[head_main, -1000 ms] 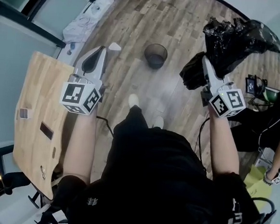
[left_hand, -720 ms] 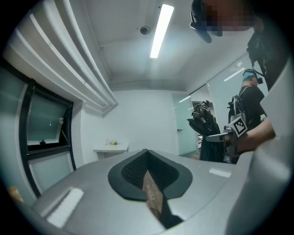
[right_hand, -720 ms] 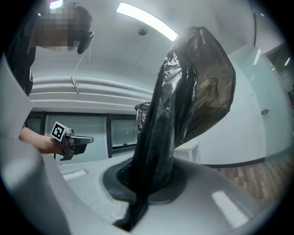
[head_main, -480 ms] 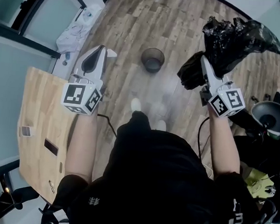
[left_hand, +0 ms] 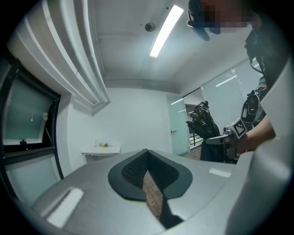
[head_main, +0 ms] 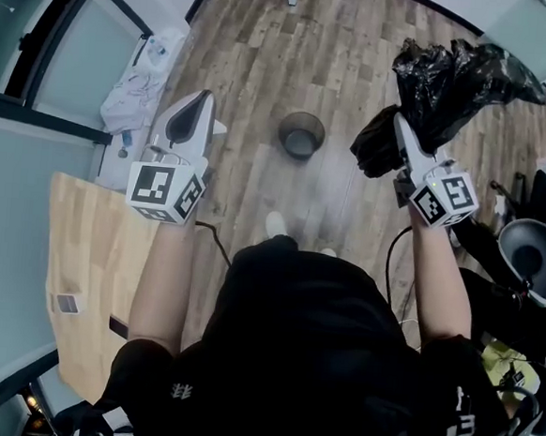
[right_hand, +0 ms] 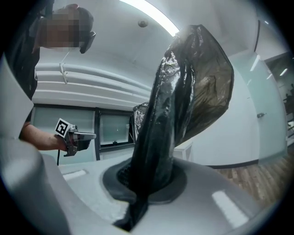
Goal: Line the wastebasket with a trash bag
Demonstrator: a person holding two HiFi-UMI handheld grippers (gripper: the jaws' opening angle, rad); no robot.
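Note:
A small dark mesh wastebasket (head_main: 301, 135) stands on the wood floor ahead of the person's feet. My right gripper (head_main: 400, 128) is raised at the right, shut on a crumpled black trash bag (head_main: 453, 81) that billows above its jaws; the same bag (right_hand: 183, 101) rises from the closed jaws in the right gripper view. My left gripper (head_main: 188, 121) is held up at the left, shut with nothing between its jaws, which meet along a thin seam in the left gripper view (left_hand: 148, 176). Both grippers are well above and to either side of the wastebasket.
A wooden desk (head_main: 90, 273) lies at the lower left by glass partitions. A white heap of cloth or bags (head_main: 138, 84) sits on the floor at the left wall. A black office chair (head_main: 533, 256) and cables stand at the right.
The view has shifted: the wastebasket sits lower in frame, the desk has slid toward the bottom left. Both grippers keep their raised poses, the bag still held.

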